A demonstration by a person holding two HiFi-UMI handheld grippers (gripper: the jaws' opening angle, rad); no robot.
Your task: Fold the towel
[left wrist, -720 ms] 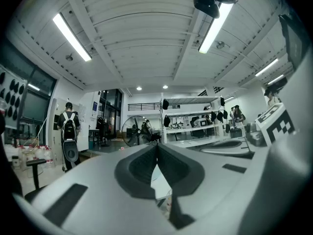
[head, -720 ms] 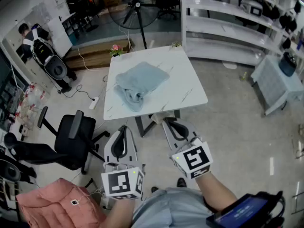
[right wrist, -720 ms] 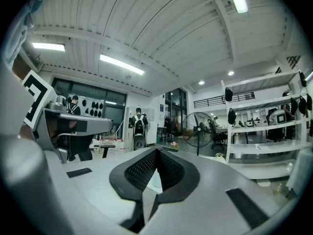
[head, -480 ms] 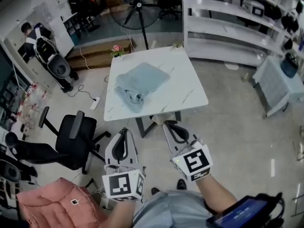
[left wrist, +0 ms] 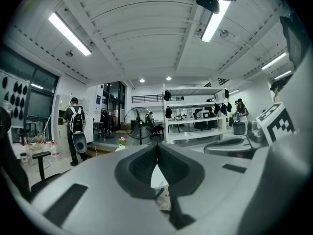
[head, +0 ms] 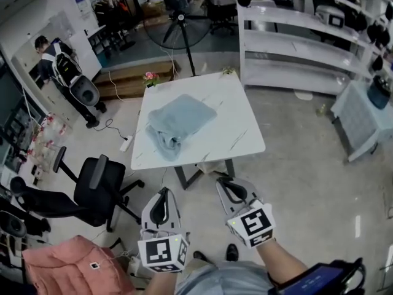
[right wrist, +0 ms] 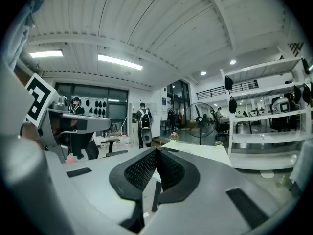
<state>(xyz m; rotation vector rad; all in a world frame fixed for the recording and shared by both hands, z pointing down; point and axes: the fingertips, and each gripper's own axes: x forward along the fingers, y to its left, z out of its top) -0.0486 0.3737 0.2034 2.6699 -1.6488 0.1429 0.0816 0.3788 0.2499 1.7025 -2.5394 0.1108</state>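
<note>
Pale blue-grey cloth towel (head: 178,123) lies crumpled in a loose heap on the left half of the white square marble-look table (head: 236,134), one end bunched and pointing toward the table's near edge; in the head view a small pot of pink flowers (head: 149,77) stands at the table's far left corner, a black pedestal fan (head: 178,8) stands beyond it, and a white curved shelf unit (head: 295,48) runs along the right; the left gripper (head: 163,190) and the right gripper (head: 221,180) are held side by side over the floor, short of the table's near edge and well apart from the towel, each with its marker cube toward the person; a black office chair (head: 92,186) stands to the left, a pink padded cushion (head: 73,269) lies at the lower left, and a person with a backpack (head: 61,72) stands by the far left wall; in the left gripper view the jaws are together, pads meeting with nothing between them, and they point level toward the fan and the shelf unit, with a white sliver of the table showing under the tips; in the right gripper view the jaws are likewise pressed together and empty, the white table top and the flowers lie just past the tips, and the left gripper's marker cube shows at the left edge.
</note>
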